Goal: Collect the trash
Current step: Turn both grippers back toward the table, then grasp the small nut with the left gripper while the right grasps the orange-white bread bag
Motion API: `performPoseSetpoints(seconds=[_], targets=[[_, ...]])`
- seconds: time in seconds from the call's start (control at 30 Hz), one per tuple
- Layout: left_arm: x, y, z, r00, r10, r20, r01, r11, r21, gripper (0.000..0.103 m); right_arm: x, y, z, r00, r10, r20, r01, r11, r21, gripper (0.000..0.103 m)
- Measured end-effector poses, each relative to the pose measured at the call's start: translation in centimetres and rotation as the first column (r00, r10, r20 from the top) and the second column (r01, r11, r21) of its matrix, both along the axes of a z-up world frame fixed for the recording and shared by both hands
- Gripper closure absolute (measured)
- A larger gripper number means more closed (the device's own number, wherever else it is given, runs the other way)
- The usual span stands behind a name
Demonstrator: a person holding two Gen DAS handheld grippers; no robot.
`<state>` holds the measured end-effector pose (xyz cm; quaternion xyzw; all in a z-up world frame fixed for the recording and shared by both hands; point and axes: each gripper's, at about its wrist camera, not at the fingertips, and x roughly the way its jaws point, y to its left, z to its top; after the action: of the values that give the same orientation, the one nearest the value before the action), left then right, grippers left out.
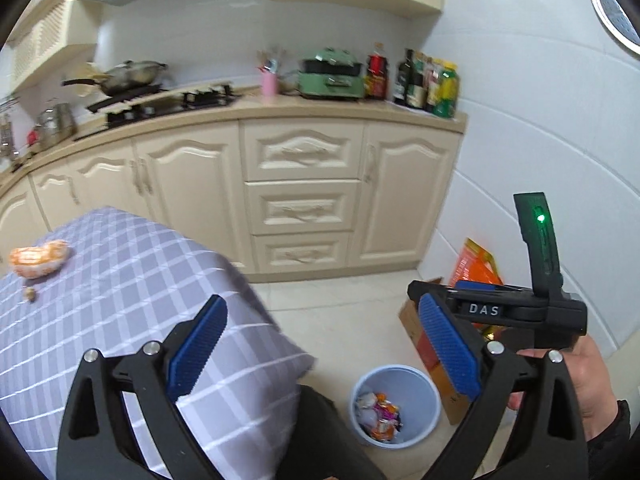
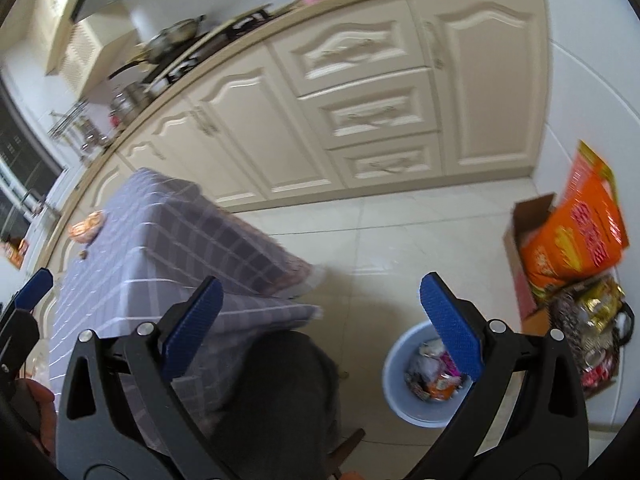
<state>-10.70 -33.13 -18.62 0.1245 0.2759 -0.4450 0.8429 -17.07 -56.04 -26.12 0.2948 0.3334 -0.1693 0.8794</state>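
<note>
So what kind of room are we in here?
A home kitchen, most likely: a gas stove with a wok on it, cream cabinets under a counter, and oil and sauce bottles lined up by the wall.

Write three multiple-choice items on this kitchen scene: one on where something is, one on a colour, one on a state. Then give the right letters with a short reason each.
1. Where is the bin?
A. on the floor beside the table
B. on the counter
C. on the table

2. What colour is the tablecloth?
A. red
B. lilac with white checks
C. plain green

3. How do the left tongs stand?
A. shut on a wrapper
B. shut on the bin's rim
C. open, nothing between them

Answers:
1 A: the bin stands on the floor tiles next to the table's edge.
2 B: white lines cross lilac cloth.
3 C: the blue pads stand wide apart with only floor and cloth behind.
</note>
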Motion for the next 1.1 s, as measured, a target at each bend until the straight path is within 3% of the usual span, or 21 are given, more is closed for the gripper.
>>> performPoseSetpoints(seconds=[0.2,0.37,0.57,0.73,0.87,1.1], targets=[[3.5,5.7,1.5,0.991,0.126,0.039,-0.125,0.992,-0.022,0.008,5.5,4.8,3.4,0.990,0.135,0.039,-0.133,0.990,-0.052,0.006],[7.2,10.9,2.1,0.967,0.251,0.039,-0.250,0.967,-0.039,0.008,10.3,9.0,5.9,0.966,0.250,0.061,-0.243,0.965,-0.100,0.006],[12.6,17.2,2.4,0.908,0.419,0.018,-0.417,0.907,-0.048,0.008,16.5,14.3,7.4,0.919,0.389,0.068,-0.376,0.915,-0.147,0.006],[17.1,21.6,1.3,0.843,0.538,-0.017,-0.538,0.843,-0.012,0.008,21.0,17.7,7.4,0.886,0.460,0.058,-0.448,0.881,-0.149,0.006],[20.6,23.3,-0.1,0.804,0.593,-0.043,-0.591,0.806,0.039,0.008,24.6,19.6,7.1,0.862,0.505,0.037,-0.496,0.858,-0.135,0.006],[26.6,23.2,-2.2,0.783,0.615,-0.097,-0.606,0.789,0.102,0.008,30.4,21.8,6.1,0.834,0.552,-0.004,-0.550,0.829,-0.099,0.006]])
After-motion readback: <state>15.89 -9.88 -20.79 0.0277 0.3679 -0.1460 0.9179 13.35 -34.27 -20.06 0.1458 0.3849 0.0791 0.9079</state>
